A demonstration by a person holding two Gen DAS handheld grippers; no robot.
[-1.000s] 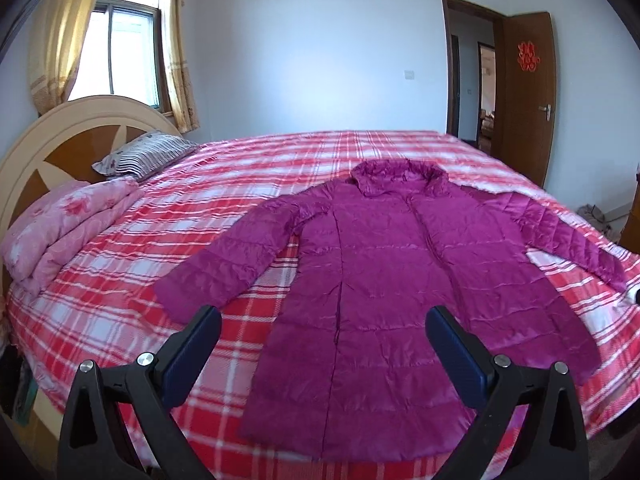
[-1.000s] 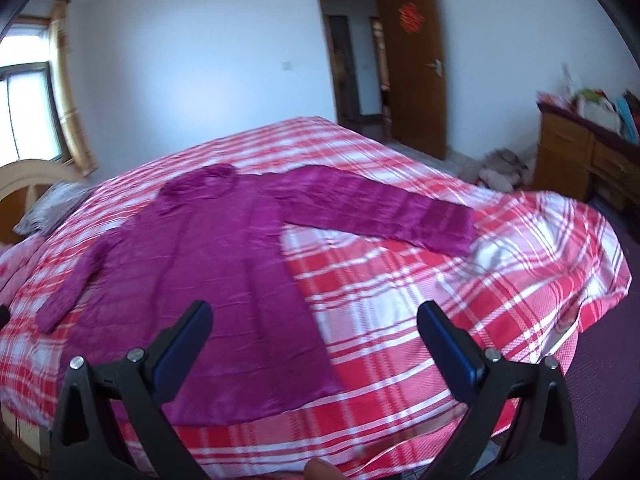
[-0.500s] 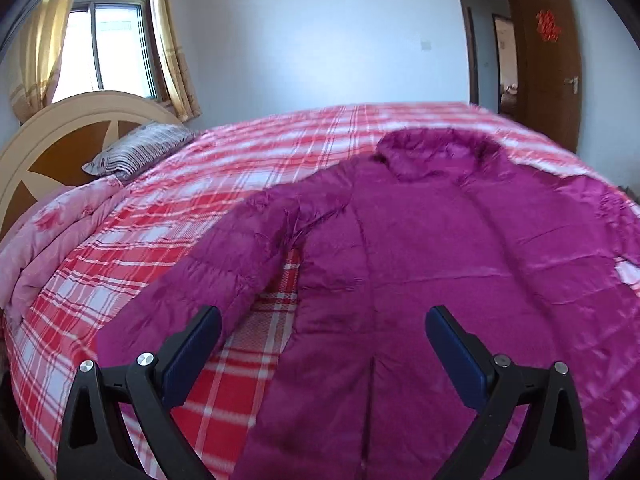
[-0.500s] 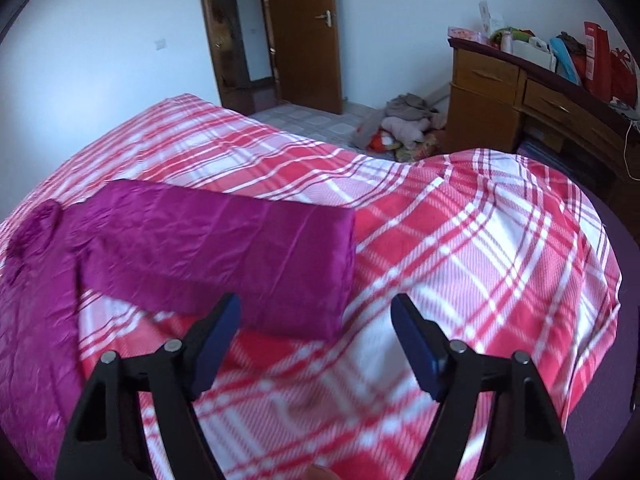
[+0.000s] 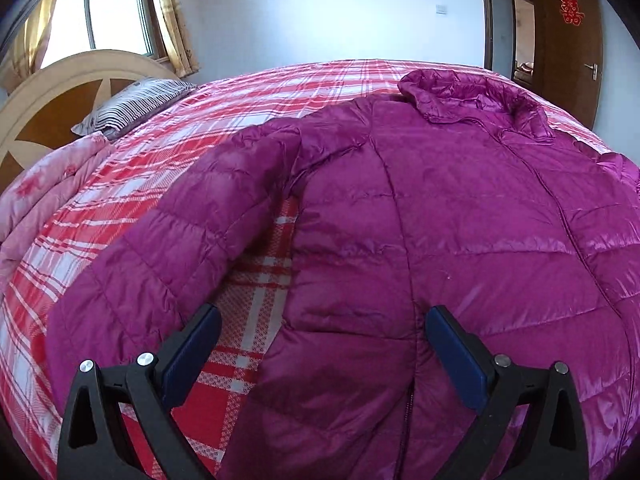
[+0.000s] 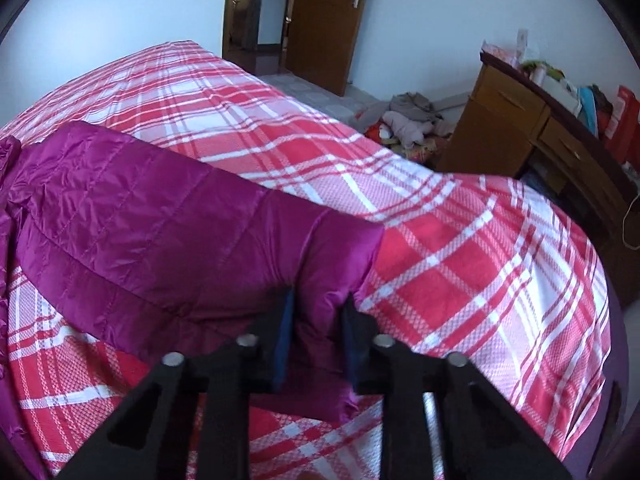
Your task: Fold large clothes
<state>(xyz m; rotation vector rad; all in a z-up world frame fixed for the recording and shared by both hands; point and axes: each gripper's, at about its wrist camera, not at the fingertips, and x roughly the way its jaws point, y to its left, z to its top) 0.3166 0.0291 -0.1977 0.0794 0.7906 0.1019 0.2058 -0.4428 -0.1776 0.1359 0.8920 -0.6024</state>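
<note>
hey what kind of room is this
Most likely a home bedroom. A large bed with a red plaid bedspread fills the views, with a striped pillow against a wooden headboard, and a wooden dresser stands by the wall.

Right gripper down from over the bed onto the sleeve cuff, jaws closing from wide apart, cuff pinched between. Left gripper lowered closer over the jacket, now hovering at its side edge.
</note>
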